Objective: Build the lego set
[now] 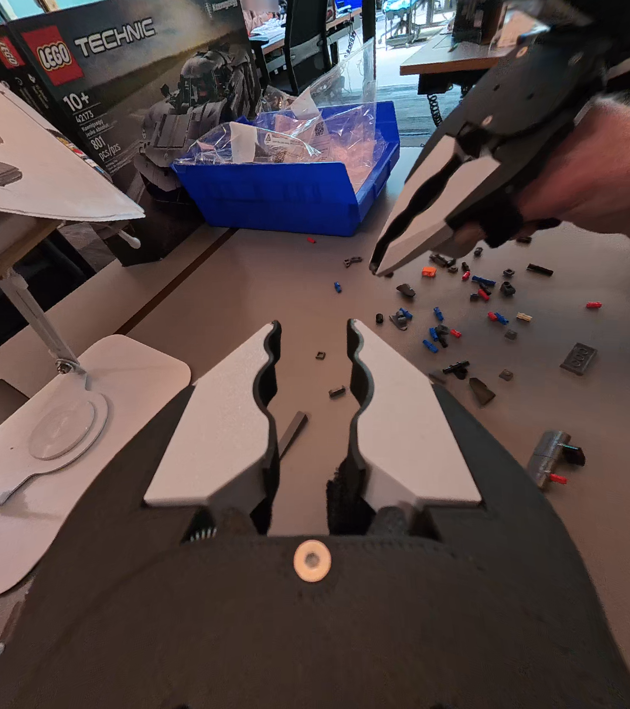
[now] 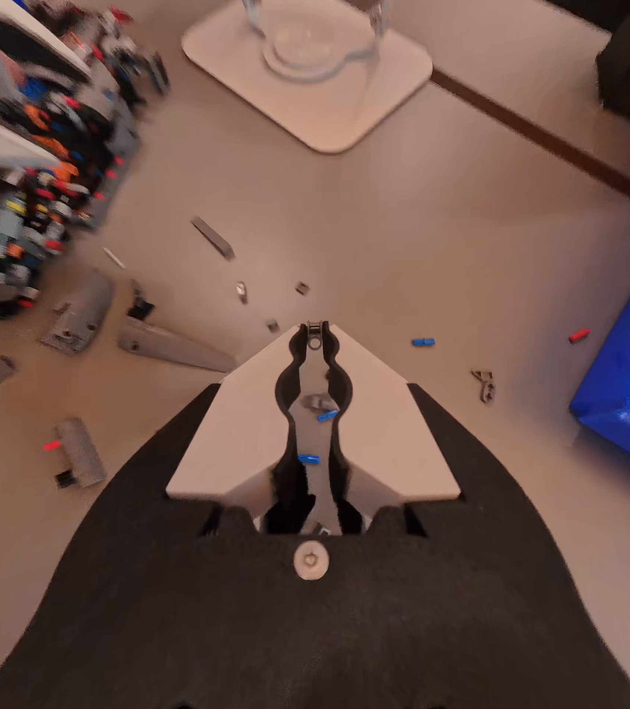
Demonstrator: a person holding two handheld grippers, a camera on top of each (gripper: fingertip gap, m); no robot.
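Note:
My left gripper (image 1: 313, 326) is open and empty, held low over the table (image 1: 229, 291) above a few small dark pieces and a long grey bar (image 1: 293, 432). My right gripper (image 2: 314, 325) is shut on a small black connector piece (image 2: 314, 334) pinched at its fingertips, above the table. In the left wrist view the right gripper (image 1: 375, 268) comes in from the upper right, held by a hand (image 1: 597, 169), tips near the scattered small pieces (image 1: 459, 307). The partly built model (image 2: 33, 184) stands blurred at the left of the right wrist view.
A blue bin (image 1: 286, 192) with clear plastic bags stands at the back, next to the set's box (image 1: 133, 99). A white stand base (image 1: 67, 441) holds the open instruction booklet (image 1: 29, 153) at left. Grey panels (image 2: 167, 345) and loose pins lie about the table. Tip to tip, the grippers are about 12 cm apart.

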